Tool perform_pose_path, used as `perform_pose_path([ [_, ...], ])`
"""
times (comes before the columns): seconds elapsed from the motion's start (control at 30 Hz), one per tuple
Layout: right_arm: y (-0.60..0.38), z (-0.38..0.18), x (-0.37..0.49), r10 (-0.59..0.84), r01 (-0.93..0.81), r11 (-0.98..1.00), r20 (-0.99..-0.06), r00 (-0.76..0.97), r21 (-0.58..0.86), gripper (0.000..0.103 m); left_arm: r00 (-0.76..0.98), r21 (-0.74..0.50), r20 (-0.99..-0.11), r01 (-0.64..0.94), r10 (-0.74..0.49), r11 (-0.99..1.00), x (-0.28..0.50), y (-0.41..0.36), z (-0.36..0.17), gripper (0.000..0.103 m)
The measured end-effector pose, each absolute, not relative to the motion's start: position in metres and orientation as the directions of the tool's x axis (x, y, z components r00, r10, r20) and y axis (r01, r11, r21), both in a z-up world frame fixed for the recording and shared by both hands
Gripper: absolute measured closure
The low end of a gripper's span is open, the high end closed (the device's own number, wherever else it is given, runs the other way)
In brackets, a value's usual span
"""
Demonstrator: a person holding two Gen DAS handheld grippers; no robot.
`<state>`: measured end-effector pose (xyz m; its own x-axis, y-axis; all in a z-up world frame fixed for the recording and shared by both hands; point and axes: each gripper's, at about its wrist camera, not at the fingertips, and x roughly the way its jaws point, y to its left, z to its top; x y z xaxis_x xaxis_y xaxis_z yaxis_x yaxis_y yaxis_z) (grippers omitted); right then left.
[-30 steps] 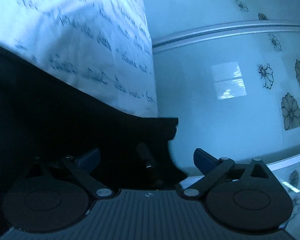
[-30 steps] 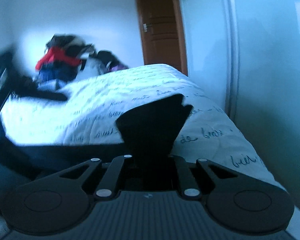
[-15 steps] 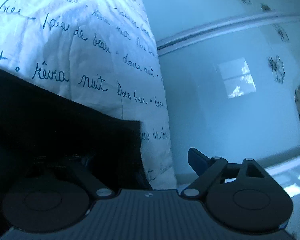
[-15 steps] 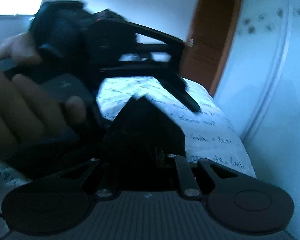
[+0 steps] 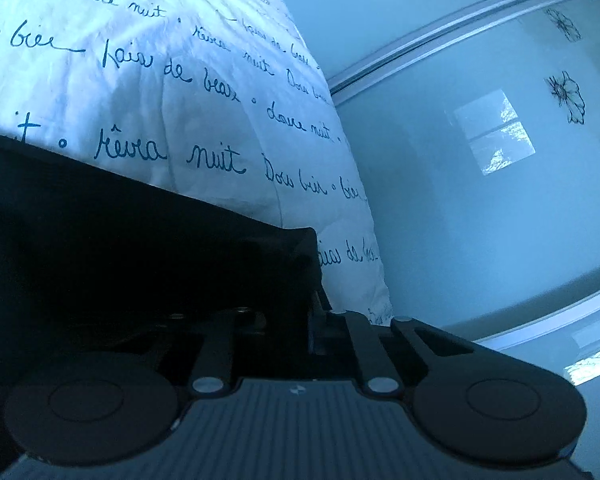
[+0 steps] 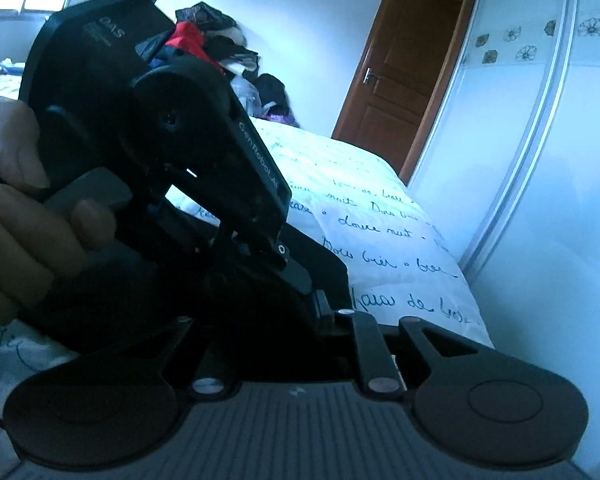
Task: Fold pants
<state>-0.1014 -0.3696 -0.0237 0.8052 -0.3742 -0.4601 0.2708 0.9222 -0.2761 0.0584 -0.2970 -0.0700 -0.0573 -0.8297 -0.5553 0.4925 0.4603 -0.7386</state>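
Black pants (image 5: 140,248) lie on a white bedspread (image 5: 180,80) printed with blue script. My left gripper (image 5: 284,316) is shut on the pants' edge, and the dark cloth hides its fingertips. In the right wrist view a hand (image 6: 28,208) holds that left gripper (image 6: 292,268) at the left, with its tip down on the pants (image 6: 328,276). My right gripper (image 6: 292,332) sits just behind it on the same fold. Its jaws are opening, still close together with the black cloth between them.
The bed's corner drops off to the right beside a glossy wardrobe door (image 5: 480,160) with flower prints. A brown wooden door (image 6: 400,80) stands at the back. A pile of clothes (image 6: 220,40) lies at the far end of the bed.
The left jaws went from wide open to shut on the pants' edge. The left gripper and its hand have come in close at the left of the right wrist view, which has rolled.
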Motion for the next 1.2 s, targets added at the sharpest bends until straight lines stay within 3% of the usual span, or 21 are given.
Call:
perform_pose_path([
  [0.07, -0.37, -0.025, -0.1, -0.382, 0.262, 0.917, -0.469, 0.796, -0.301, 0.055, -0.04, -0.724, -0.559, 0.509, -0.828, 0.465, 0.056, -0.296, -0.068, 0.09],
  [0.1, -0.367, -0.026, -0.1, -0.388, 0.258, 0.911, -0.46, 0.798, -0.321, 0.055, -0.03, -0.715, -0.561, 0.521, -0.827, 0.466, 0.055, -0.296, -0.067, 0.091],
  [0.13, -0.363, -0.026, -0.102, -0.398, 0.253, 0.902, -0.446, 0.802, -0.35, 0.057, -0.023, -0.707, -0.563, 0.531, -0.826, 0.467, 0.054, -0.295, -0.066, 0.091],
  [0.17, -0.359, -0.025, -0.102, -0.405, 0.25, 0.895, -0.442, 0.8, -0.368, 0.065, -0.014, -0.696, -0.565, 0.545, -0.825, 0.468, 0.053, -0.294, -0.064, 0.091],
  [0.23, -0.355, -0.023, -0.1, -0.408, 0.24, 0.891, -0.446, 0.797, -0.385, 0.089, 0.013, -0.669, -0.567, 0.576, -0.823, 0.47, 0.049, -0.29, -0.059, 0.091],
  [0.33, -0.351, -0.021, -0.098, -0.384, 0.212, 0.9, -0.46, 0.801, -0.382, 0.093, 0.046, -0.628, -0.572, 0.617, -0.819, 0.474, 0.047, -0.285, -0.051, 0.091],
  [0.73, -0.341, -0.013, -0.082, -0.2, 0.109, 0.971, -0.479, 0.855, -0.211, 0.093, 0.226, -0.375, -0.641, 0.742, -0.734, 0.556, 0.049, -0.251, -0.031, 0.091],
  [0.97, -0.335, -0.013, -0.073, -0.15, 0.055, 0.977, -0.484, 0.862, -0.205, 0.092, 0.301, -0.259, -0.646, 0.778, -0.701, 0.573, 0.04, -0.237, -0.026, 0.091],
  [1.2, -0.339, -0.02, -0.069, -0.11, 0.025, 0.984, -0.486, 0.867, -0.178, 0.092, 0.317, -0.247, -0.668, 0.759, -0.673, 0.602, 0.044, -0.229, -0.031, 0.09],
])
